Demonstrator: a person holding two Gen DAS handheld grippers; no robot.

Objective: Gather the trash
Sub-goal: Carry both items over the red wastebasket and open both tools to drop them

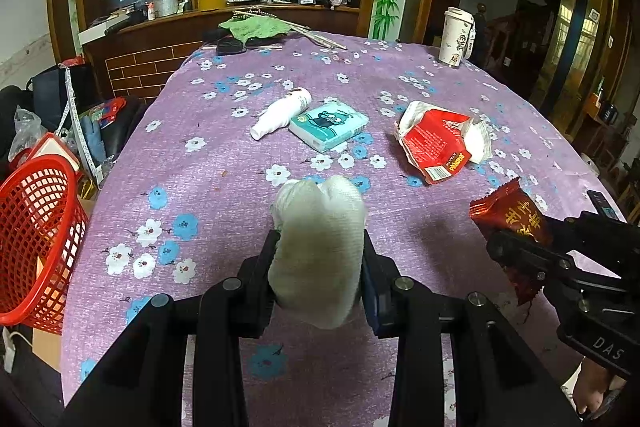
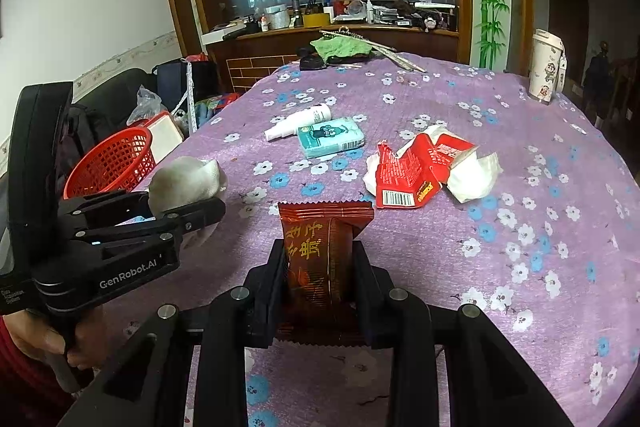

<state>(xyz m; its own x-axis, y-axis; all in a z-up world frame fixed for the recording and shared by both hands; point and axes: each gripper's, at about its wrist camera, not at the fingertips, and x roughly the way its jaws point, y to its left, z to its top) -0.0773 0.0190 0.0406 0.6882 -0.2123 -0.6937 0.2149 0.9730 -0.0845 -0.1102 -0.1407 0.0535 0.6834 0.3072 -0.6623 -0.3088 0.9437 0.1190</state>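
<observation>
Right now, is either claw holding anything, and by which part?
Yes. The left claw clamps a crumpled white tissue wad around its lower half. The right claw grips a dark red snack wrapper across its middle.

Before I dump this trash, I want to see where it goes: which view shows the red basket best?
The left wrist view: the red basket sits large at the table's left edge, mesh wall and open mouth clear. In the right wrist view the basket is smaller, farther off, partly hidden behind the left gripper and its wad.

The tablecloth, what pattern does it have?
The tablecloth is purple with white and blue flowers, clearest in the right wrist view.
</observation>
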